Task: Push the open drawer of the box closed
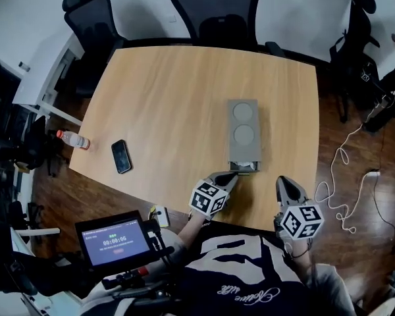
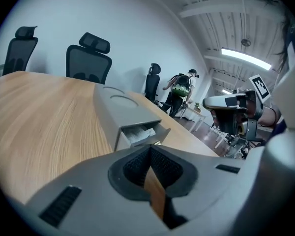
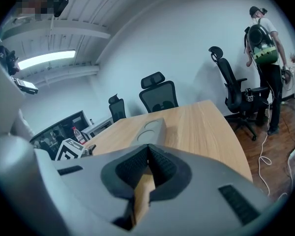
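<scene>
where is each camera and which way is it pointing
Head view: on the person's head, looking steeply down at the table, box and open drawer; left tongs, right tongs and torso show.
Left gripper view: on the left tongs, low over the table, facing the drawer front; its shut jaws below, right tongs at right.
Right gripper view: on the right tongs, facing along the box toward chairs; its shut jaws below.
Shared: all three show the box.

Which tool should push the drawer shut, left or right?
Left. The left tool sits just in front of the open drawer, pointing at it; the right tool is off to the drawer's side.
</scene>
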Demonstrator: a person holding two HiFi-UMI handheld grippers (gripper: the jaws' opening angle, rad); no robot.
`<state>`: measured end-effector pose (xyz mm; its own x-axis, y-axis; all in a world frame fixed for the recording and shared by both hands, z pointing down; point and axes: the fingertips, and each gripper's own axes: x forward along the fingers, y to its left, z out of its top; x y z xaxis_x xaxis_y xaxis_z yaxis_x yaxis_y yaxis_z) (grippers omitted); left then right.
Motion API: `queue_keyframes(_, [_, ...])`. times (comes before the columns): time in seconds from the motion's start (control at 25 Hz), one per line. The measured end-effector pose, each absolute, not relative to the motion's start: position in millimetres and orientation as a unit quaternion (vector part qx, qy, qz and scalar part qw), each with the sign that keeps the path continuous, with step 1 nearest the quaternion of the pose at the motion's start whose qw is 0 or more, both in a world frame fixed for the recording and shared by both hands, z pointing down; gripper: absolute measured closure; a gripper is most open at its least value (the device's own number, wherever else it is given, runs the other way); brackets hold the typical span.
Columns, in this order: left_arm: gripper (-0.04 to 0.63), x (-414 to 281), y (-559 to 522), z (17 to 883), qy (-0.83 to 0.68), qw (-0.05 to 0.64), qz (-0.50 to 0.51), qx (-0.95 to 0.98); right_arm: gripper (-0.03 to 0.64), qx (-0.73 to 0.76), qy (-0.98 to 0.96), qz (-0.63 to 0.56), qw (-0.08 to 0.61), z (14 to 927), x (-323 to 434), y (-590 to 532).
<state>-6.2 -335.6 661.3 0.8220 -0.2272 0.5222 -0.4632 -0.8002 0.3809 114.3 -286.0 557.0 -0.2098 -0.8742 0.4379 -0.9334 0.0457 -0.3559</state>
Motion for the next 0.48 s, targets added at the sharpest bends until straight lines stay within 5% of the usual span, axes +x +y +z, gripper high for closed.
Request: queue_keyframes(0.48, [0.594,9,-379,664,-0.229,0.240,0.228,0.915,0.626,0.659,-0.691,0.292,0.053,560,141,-289])
